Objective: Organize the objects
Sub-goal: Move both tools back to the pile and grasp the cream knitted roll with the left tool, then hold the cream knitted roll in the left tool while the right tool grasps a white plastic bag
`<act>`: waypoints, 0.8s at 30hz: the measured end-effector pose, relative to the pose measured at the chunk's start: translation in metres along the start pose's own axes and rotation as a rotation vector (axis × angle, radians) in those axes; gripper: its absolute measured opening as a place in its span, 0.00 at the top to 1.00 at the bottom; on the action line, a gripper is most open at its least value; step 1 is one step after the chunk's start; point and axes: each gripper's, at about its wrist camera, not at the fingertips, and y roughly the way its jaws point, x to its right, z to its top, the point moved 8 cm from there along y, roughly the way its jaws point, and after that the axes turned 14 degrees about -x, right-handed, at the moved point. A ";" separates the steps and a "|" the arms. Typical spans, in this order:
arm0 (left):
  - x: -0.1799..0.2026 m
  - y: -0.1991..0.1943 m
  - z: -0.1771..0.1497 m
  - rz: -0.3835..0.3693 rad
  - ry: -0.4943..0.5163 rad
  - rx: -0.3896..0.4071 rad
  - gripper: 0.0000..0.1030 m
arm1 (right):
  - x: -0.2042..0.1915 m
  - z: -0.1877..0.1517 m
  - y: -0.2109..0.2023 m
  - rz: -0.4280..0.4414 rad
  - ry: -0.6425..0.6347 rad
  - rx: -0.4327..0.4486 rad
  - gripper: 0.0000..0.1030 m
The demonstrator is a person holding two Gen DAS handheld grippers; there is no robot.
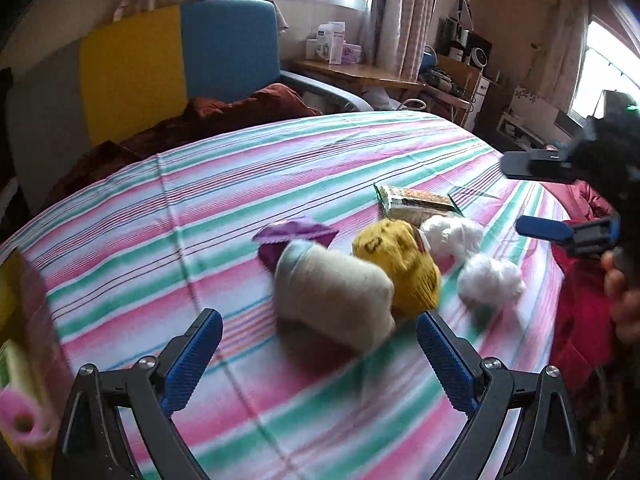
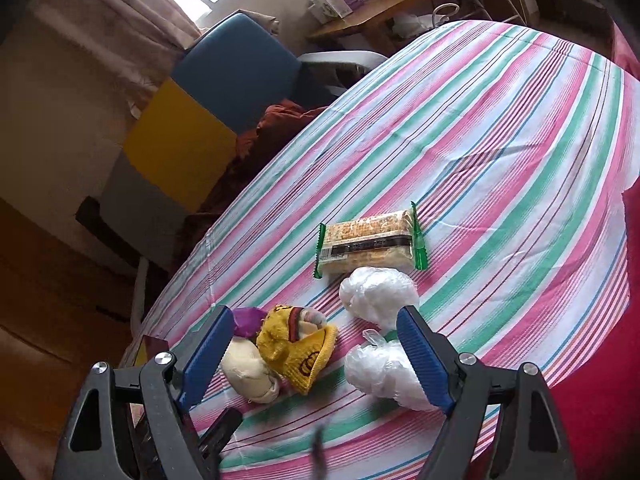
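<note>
On the striped bed sheet [image 1: 280,168] lie a cream rolled sock [image 1: 334,296], a yellow rolled sock [image 1: 400,268], a purple packet [image 1: 294,234], two white plastic bundles [image 1: 490,282] [image 1: 452,234] and a green-edged snack pack [image 1: 416,200]. My left gripper [image 1: 320,356] is open and empty, just short of the cream sock. My right gripper [image 2: 316,352] is open and empty above the yellow sock [image 2: 298,346], the cream sock [image 2: 248,372] and the near white bundle [image 2: 380,368]. The snack pack [image 2: 368,244] lies beyond the far bundle [image 2: 376,290]. The right gripper [image 1: 520,196] also shows at the left wrist view's right edge.
A red garment [image 1: 580,312] lies at the bed's right side. A yellow and pink box [image 1: 24,360] stands at the left edge. A maroon blanket [image 1: 208,116], a blue and yellow headboard [image 1: 180,60] and a wooden desk [image 1: 360,74] are behind the bed.
</note>
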 end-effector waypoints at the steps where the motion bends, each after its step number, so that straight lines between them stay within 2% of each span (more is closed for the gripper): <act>1: 0.001 0.005 0.003 -0.011 0.000 -0.006 0.05 | 0.000 0.000 0.000 0.007 0.003 -0.001 0.17; 7: 0.000 0.032 0.020 -0.073 -0.013 -0.002 0.06 | 0.001 0.002 0.003 0.024 0.006 -0.015 0.17; 9: -0.002 0.040 0.023 -0.104 -0.030 -0.012 0.16 | 0.001 0.002 0.004 0.021 0.007 -0.020 0.17; 10: -0.002 0.045 0.022 -0.134 -0.038 -0.034 0.27 | 0.002 0.002 0.005 0.020 0.007 -0.023 0.17; 11: -0.002 0.047 0.021 -0.181 -0.053 -0.044 0.28 | 0.002 0.002 0.006 0.019 0.007 -0.026 0.17; 13: -0.003 0.042 0.018 -0.191 -0.059 -0.030 0.31 | 0.002 0.002 0.007 0.014 0.010 -0.032 0.17; 18: -0.003 0.025 -0.008 -0.221 -0.090 -0.024 0.31 | 0.003 0.001 0.009 -0.002 0.008 -0.046 0.17; 24: 0.002 0.002 -0.049 -0.194 -0.078 -0.034 0.31 | 0.004 0.001 0.012 -0.020 0.014 -0.062 0.17</act>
